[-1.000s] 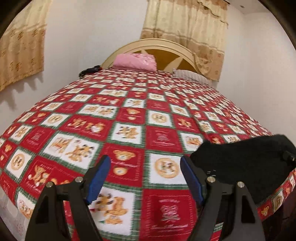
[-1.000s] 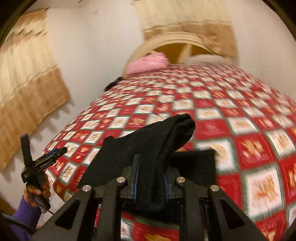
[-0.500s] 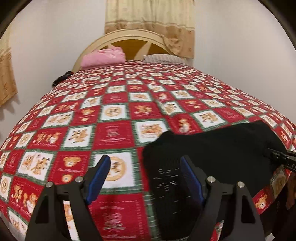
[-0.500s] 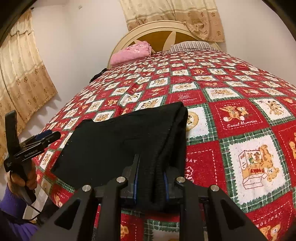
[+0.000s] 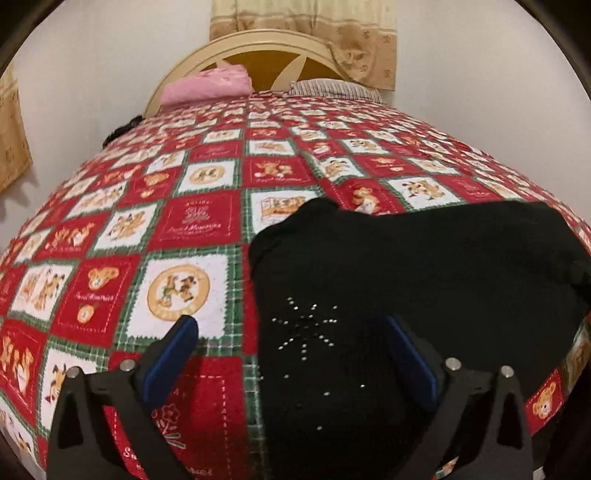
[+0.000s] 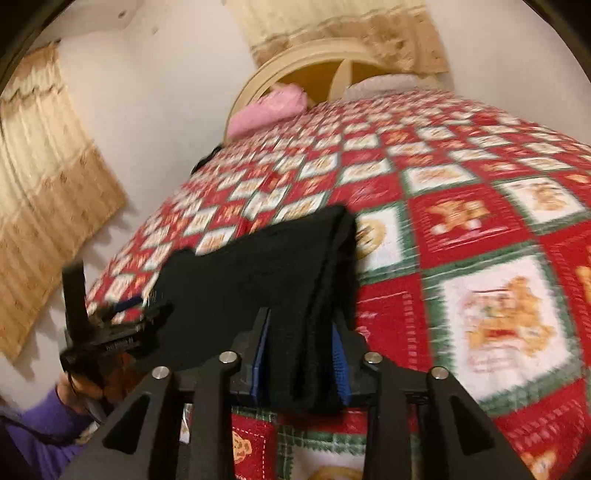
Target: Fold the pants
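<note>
Right gripper (image 6: 301, 363) clamped on black knit pants (image 5: 406, 266) (studded); left gripper (image 5: 291, 354) wide, straddling edge over red patchwork bedspread (image 5: 199, 221).

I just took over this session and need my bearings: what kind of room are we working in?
Most likely a home bedroom. The black pants lie on a bed with a red teddy-bear patchwork bedspread, an arched cream headboard with a pink pillow against it, and beige curtains behind.
</note>
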Tool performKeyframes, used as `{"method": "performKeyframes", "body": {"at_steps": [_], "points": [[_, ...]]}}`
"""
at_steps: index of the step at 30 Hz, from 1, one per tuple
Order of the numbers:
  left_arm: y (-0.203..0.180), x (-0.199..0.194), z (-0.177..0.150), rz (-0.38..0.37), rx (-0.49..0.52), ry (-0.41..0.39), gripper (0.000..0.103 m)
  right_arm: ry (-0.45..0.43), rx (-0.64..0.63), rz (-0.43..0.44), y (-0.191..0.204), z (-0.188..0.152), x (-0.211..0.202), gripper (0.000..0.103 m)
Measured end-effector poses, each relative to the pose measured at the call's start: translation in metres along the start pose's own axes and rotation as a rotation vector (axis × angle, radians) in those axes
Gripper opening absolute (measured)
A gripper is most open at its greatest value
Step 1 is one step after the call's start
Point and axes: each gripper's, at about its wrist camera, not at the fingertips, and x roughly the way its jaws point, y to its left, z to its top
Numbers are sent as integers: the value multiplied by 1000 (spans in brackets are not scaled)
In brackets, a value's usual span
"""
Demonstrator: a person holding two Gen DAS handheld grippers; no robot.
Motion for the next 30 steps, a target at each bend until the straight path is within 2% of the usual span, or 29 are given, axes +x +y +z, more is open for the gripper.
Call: {"method": "performKeyframes", "body": {"at_steps": [3, 5, 7, 11, 14, 15, 17, 19, 24, 27, 30], "points": [[5, 0, -1, -20, -42, 19, 103, -143, 7, -92, 9, 8, -25, 35], [9, -7, -3, -18, -70, 24, 103, -169, -21, -6, 29, 14, -27, 35], [10, -14, -7, -3, -66, 7, 103, -113, -76, 101, 58, 19, -10, 35], [15, -23, -19, 24, -60, 0, 103, -24, -220, 228, 125, 24, 42, 35], [23, -14, -30, -1, -112, 32, 103, 120, -302, 328, 171, 26, 101, 35], [24, -14, -33, -3, -122, 16, 103, 168, -324, 343, 185, 24, 124, 34], [17, -15, -34, 24, -86, 0, 103, 247, -374, 328, 201, 22, 163, 34], [11, -14, -37, 44, -75, -19, 103, 439, -418, 303, 214, 7, 214, 35], [11, -14, -38, 54, -71, -23, 103, 473, -506, 266, 234, 15, 234, 33], [9, -16, -40, 58, -65, -27, 103, 474, -469, 216, 226, 26, 247, 31], [7, -17, -40, 61, -60, -30, 103, 484, -394, 239, 217, 30, 257, 31]]}}
